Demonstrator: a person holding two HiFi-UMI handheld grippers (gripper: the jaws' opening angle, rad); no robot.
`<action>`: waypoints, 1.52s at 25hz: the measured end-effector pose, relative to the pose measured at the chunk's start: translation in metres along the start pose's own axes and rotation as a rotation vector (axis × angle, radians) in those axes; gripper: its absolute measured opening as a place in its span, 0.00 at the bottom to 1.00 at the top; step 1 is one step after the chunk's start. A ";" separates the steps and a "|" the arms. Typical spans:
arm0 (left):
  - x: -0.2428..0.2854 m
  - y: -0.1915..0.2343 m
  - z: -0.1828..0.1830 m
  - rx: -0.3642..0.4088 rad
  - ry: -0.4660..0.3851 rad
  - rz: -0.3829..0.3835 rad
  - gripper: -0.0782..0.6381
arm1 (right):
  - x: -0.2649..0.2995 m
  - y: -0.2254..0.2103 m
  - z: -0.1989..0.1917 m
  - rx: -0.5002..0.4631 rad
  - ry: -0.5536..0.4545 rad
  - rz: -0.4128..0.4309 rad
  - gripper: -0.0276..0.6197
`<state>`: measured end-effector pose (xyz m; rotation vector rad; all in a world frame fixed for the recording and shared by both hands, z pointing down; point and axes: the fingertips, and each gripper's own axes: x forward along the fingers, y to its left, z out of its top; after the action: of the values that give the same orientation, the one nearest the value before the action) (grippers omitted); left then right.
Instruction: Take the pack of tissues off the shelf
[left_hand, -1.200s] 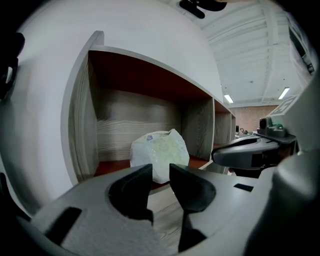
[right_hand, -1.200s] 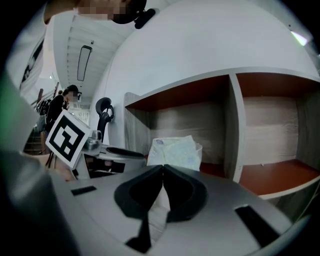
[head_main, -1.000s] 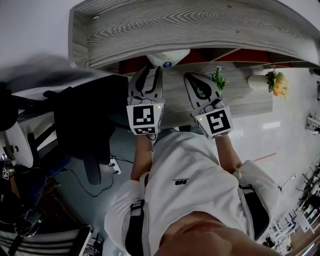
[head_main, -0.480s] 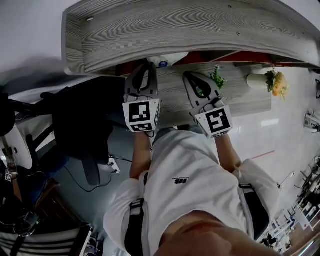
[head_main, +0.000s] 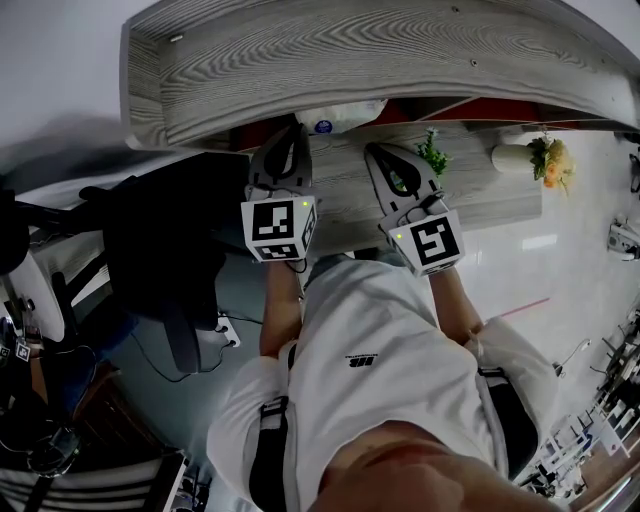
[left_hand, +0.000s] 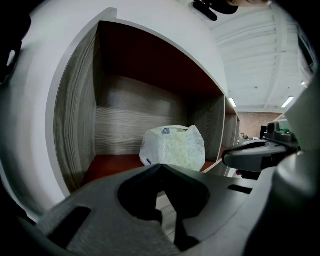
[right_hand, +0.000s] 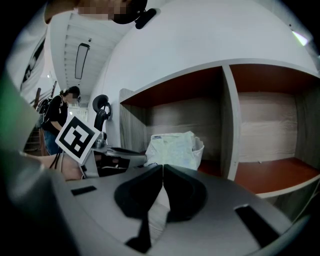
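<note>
The pack of tissues (head_main: 340, 115) is a white crinkled plastic bundle with a blue mark. It sits in the left compartment of the wood-grain shelf (head_main: 350, 50). The left gripper view has the pack (left_hand: 172, 148) straight ahead on the red-brown shelf floor. My left gripper (left_hand: 161, 166) is shut and empty, just short of the pack (right_hand: 174, 148). In the head view the left gripper (head_main: 293, 130) points at the pack's left side. My right gripper (head_main: 373, 150) is shut and empty too, a little lower and to the right (right_hand: 163, 166).
A black office chair (head_main: 170, 250) stands to the left, below the shelf. A small green plant (head_main: 435, 155) and a white vase of flowers (head_main: 530, 160) stand on the wooden surface (head_main: 490, 205) to the right. A white divider (right_hand: 227, 130) separates the pack's compartment from another one.
The left gripper's jaws have come together since a second ago, and it has shifted slightly left. The right gripper has barely moved.
</note>
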<state>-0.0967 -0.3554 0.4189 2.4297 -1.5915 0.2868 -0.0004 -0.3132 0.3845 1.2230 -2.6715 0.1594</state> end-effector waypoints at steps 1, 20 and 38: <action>-0.001 0.000 0.000 -0.002 -0.001 -0.003 0.15 | 0.000 0.001 0.000 0.000 0.000 0.000 0.08; -0.042 -0.010 -0.009 -0.047 -0.017 -0.037 0.15 | -0.024 0.034 -0.004 -0.004 0.000 -0.019 0.08; -0.082 -0.035 -0.038 -0.068 0.015 -0.080 0.15 | -0.058 0.062 -0.021 0.012 0.004 -0.045 0.08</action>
<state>-0.0980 -0.2587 0.4293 2.4262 -1.4689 0.2331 -0.0077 -0.2266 0.3910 1.2840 -2.6409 0.1712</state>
